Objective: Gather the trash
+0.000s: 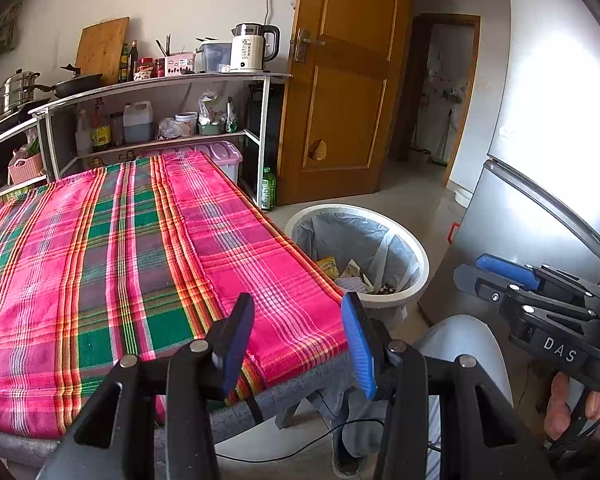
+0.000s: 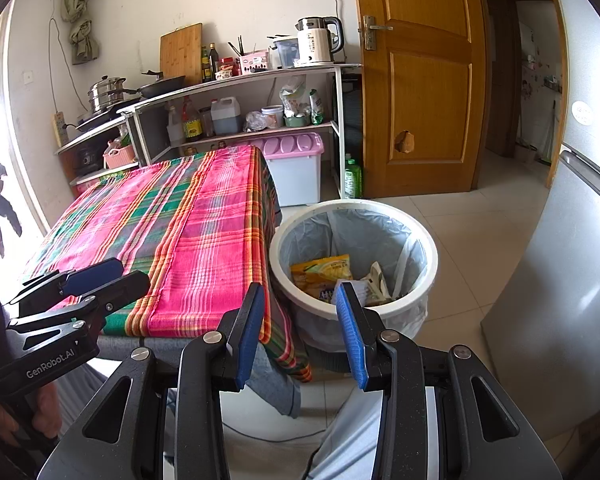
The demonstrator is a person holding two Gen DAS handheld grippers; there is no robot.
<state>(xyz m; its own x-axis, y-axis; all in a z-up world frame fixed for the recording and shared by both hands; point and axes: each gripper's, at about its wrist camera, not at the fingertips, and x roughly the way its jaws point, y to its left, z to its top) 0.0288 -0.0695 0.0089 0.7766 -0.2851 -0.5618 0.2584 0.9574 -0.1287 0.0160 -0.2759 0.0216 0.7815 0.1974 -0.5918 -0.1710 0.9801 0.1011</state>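
Observation:
A white trash bin with a grey liner stands on the floor at the right end of the table, which has a pink and green plaid cloth. A yellow wrapper and other scraps lie in the bin. I see no trash on the cloth. My left gripper hovers open over the table's near edge with nothing between its fingers. My right gripper is open and empty just before the bin's near rim.
A silver fridge stands close on the right. A wooden door and a shelf unit with a kettle are behind. A green bottle and a lidded plastic box sit on the floor. The person's knee is below.

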